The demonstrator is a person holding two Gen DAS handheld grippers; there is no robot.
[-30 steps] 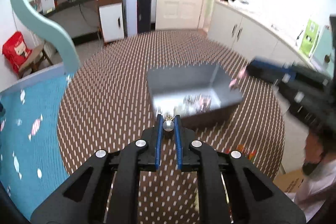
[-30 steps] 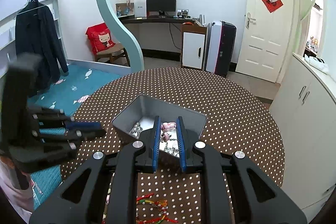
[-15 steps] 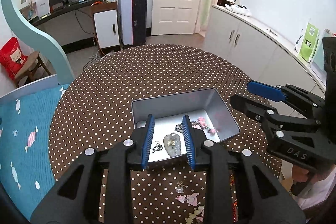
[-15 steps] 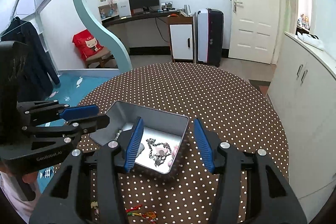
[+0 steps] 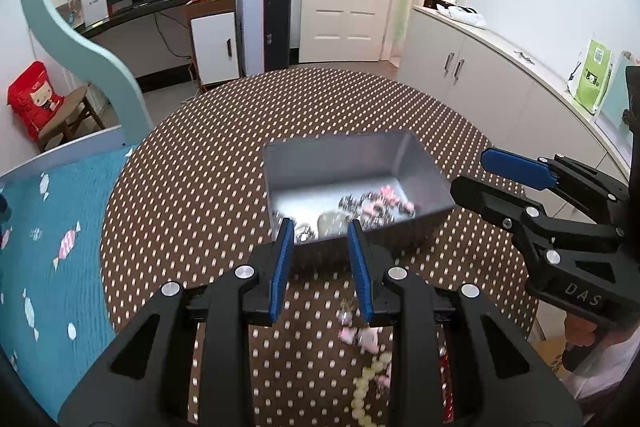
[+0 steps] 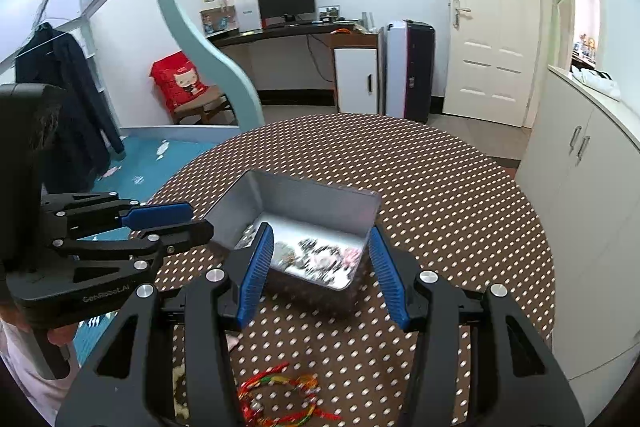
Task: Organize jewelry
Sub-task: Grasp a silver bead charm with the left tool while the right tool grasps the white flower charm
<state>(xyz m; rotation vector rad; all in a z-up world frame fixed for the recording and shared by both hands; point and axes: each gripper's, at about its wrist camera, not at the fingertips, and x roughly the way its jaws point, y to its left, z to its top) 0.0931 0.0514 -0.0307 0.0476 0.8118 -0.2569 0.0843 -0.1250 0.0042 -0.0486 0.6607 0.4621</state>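
- Both grippers empty: left gripper (image 5: 320,259) jaws narrowly parted, right gripper (image 6: 320,267) half-open, both just opened.
- Jewelry (image 5: 360,207) lay inside gray tin (image 5: 420,159), frame center, dropped there for sorting.
- Loose beads (image 5: 366,383) remained lower frame.

Grey metal tray (image 5: 424,167) of jewelry (image 5: 372,205); loose bracelets (image 6: 280,393) nearby

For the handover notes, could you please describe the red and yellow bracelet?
On the round polka-dot table, look nearer than the grey tin. The red and yellow bracelet lies loose on the cloth, the only multicoloured cord there, unlike the pale beads.
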